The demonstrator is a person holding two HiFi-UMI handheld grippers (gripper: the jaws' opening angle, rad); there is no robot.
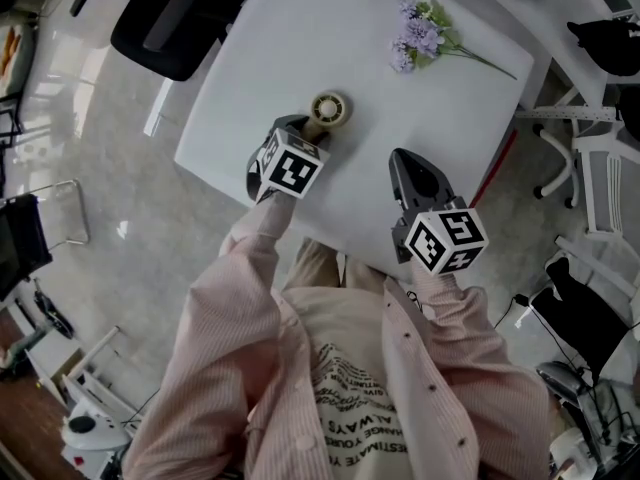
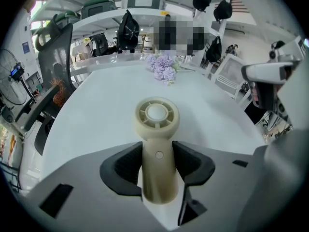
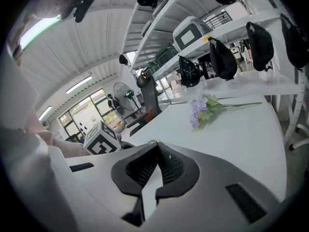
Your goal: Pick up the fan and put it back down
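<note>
Evidently the small cream plastic hand fan (image 2: 156, 115) lies near the white table's (image 1: 300, 38) front edge, its round head at 12 o'clock from the handle. The left gripper (image 2: 157, 152) has its dark ribbed pads (image 2: 126, 166) pressed on both sides of that handle, just below the head. This looks light and rigid, though the smooth rounded handle could slip or twist, so a grip near the head seems wise. The right gripper (image 3: 155, 151) hangs at 4 o'clock from the fan, jaws together and empty. Purple artificial flowers (image 1: 420, 33) lie at 1 o'clock.
</note>
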